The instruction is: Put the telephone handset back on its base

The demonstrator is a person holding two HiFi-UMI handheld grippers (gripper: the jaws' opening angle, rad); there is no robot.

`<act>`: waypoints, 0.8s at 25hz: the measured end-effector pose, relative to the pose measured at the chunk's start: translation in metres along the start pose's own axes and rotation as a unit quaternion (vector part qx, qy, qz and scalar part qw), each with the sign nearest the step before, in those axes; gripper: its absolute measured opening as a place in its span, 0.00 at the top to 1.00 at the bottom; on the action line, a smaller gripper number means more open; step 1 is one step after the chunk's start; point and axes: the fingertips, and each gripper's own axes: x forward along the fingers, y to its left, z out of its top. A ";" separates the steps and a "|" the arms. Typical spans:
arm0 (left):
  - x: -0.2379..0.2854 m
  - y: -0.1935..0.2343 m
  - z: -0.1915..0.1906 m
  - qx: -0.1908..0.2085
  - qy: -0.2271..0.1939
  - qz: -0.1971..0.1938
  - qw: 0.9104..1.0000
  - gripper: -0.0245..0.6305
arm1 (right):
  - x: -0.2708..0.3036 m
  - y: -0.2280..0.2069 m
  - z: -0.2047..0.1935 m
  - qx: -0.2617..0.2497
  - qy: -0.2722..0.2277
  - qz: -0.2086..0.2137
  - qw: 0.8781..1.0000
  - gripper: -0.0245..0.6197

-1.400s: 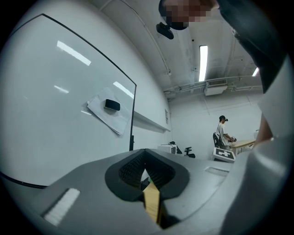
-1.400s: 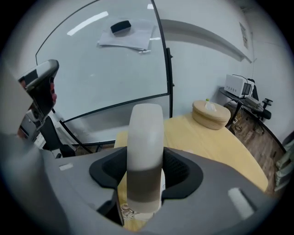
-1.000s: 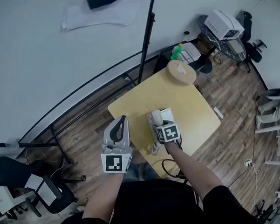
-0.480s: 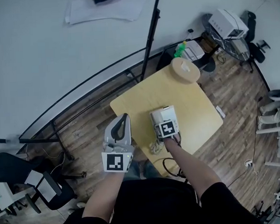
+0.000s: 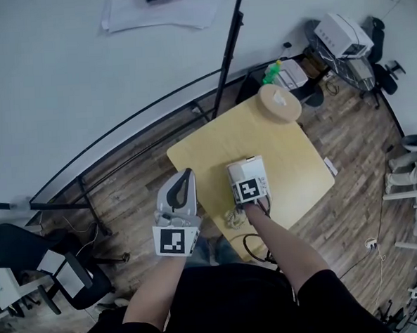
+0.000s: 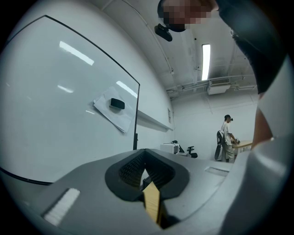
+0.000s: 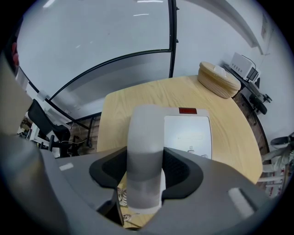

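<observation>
My right gripper (image 5: 244,180) is shut on the pale grey telephone handset (image 7: 144,137), which stands lengthwise between its jaws. The handset hangs over the left part of the white telephone base (image 7: 189,133), which lies on the small wooden table (image 5: 208,155); whether they touch I cannot tell. The coiled cord (image 5: 233,218) dangles at the table's near edge. My left gripper (image 5: 187,175) is off the table's left side over the floor, shut with nothing in it; its tips (image 6: 145,152) meet.
A round wooden lidded box (image 5: 281,103) sits at the table's far corner, with a green bottle (image 5: 273,72) beyond it. A black pole (image 5: 228,52) rises behind the table. An office chair (image 5: 31,261) stands at left. A person (image 6: 226,143) stands far off.
The right gripper has carried the handset slightly forward and right, over the base's left side. The left gripper has barely moved.
</observation>
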 end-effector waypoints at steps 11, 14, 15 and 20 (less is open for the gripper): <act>-0.002 -0.001 -0.002 0.000 0.004 -0.005 1.000 0.96 | 0.006 0.009 -0.015 0.014 0.055 0.006 0.998 0.60; -0.001 -0.002 -0.003 -0.002 0.006 -0.004 1.000 0.96 | 0.008 0.010 -0.021 0.023 0.068 0.008 0.997 0.60; 0.000 -0.001 -0.003 -0.003 0.006 -0.004 1.000 0.96 | 0.008 0.009 -0.022 0.024 0.067 0.007 0.997 0.60; -0.001 0.000 -0.005 -0.005 0.007 -0.003 1.000 0.96 | 0.009 0.009 -0.025 0.030 0.068 0.009 0.997 0.51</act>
